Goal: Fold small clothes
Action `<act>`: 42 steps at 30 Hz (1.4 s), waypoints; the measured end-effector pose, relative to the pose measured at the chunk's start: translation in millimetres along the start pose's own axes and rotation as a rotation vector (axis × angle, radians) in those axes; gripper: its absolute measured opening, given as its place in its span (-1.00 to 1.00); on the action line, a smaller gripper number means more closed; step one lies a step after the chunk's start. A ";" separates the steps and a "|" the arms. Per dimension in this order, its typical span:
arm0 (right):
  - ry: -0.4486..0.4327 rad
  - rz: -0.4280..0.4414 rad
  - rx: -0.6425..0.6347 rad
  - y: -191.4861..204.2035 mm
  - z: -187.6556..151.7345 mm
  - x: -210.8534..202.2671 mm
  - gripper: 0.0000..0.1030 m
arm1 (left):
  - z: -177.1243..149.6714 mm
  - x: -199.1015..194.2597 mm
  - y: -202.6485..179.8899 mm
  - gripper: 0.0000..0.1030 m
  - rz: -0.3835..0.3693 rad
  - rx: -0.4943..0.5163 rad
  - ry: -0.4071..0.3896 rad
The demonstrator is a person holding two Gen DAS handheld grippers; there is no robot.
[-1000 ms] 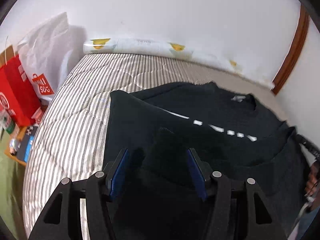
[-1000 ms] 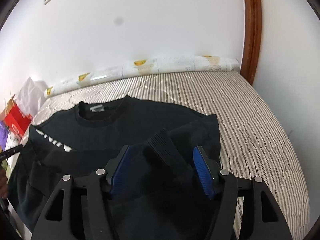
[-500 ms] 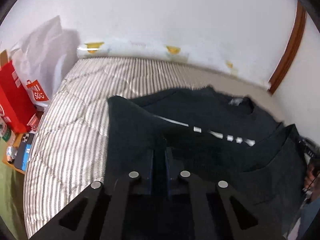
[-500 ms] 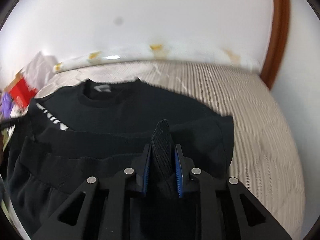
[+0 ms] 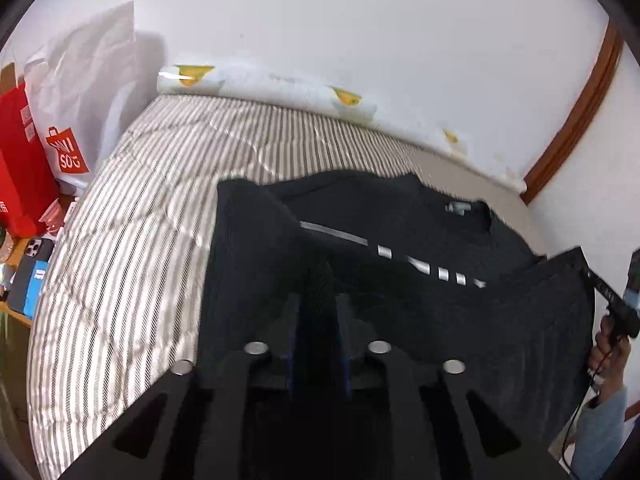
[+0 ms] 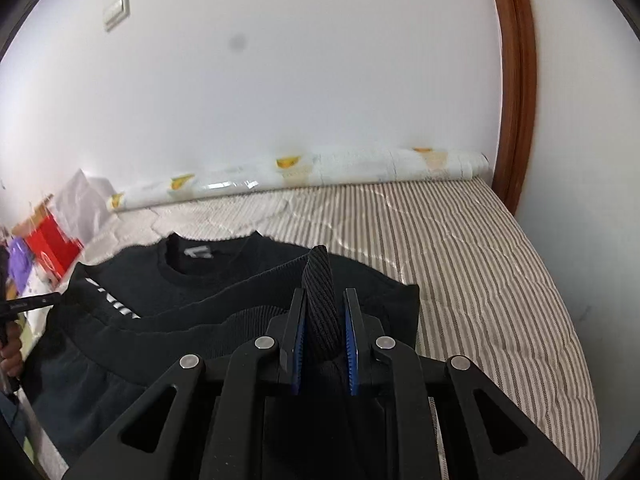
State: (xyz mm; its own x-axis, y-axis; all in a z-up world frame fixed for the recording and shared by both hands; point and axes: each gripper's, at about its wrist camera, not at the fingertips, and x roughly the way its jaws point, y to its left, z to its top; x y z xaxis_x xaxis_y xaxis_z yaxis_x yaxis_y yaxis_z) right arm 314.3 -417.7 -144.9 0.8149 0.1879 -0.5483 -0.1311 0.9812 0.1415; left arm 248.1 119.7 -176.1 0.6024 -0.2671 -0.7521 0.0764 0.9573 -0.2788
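A black sweatshirt with white print lies on a striped bed; it also shows in the right wrist view. My left gripper is shut on a ribbed fold of the sweatshirt's near edge. My right gripper is shut on a ribbed black fold at the other side of the near edge. The hem hangs lifted between the two grippers, above the chest. The neck label faces up.
The striped mattress runs to a white wall with a rolled printed sheet along it. A red bag and a white bag stand to the left. A wooden door frame is at the right.
Both grippers went from open around the hem folds to shut on them, then rose and moved forward with the hem toward the collar.
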 end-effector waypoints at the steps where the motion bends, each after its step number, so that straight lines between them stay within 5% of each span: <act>1: 0.006 -0.001 0.008 -2.1 -1.7 1.9 -0.68 | -2.6 0.2 -1.8 -0.49 0.003 0.011 0.002; 9: 0.012 0.009 0.036 -6.5 -3.7 2.6 -0.67 | -1.9 12.0 -5.4 -0.34 0.038 0.068 0.038; 11: 0.014 0.011 0.044 -5.9 -4.4 1.7 -0.66 | 0.2 20.1 -7.3 -0.49 0.041 0.070 0.061; 12: 0.017 0.011 0.048 -5.3 -4.8 1.2 -0.66 | 0.1 17.6 -10.4 -0.77 0.049 0.086 0.048; 17: -0.023 0.022 0.038 -6.9 -2.9 -14.1 -0.67 | 6.0 -33.2 -16.9 -0.82 -0.032 0.118 -0.120; 22: -0.058 0.011 0.028 -8.2 10.0 -17.4 -0.67 | 29.2 -41.9 -11.8 -0.82 0.008 0.080 -0.231; 31: 0.034 -0.043 0.041 -9.9 23.1 50.5 -0.67 | 54.2 41.3 -2.6 -0.82 0.137 0.034 -0.126; 42: 0.176 -0.122 0.043 -20.6 7.0 111.7 -0.66 | 54.4 71.6 -0.3 -0.78 0.183 0.030 -0.050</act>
State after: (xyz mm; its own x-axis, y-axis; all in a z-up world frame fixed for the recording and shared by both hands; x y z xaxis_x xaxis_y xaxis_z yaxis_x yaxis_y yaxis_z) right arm 412.0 -417.3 -203.2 0.7118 0.0761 -0.6983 -0.0099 0.9951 0.0983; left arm 334.4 106.3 -197.3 0.6469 -0.0834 -0.7580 -0.0143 0.9925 -0.1215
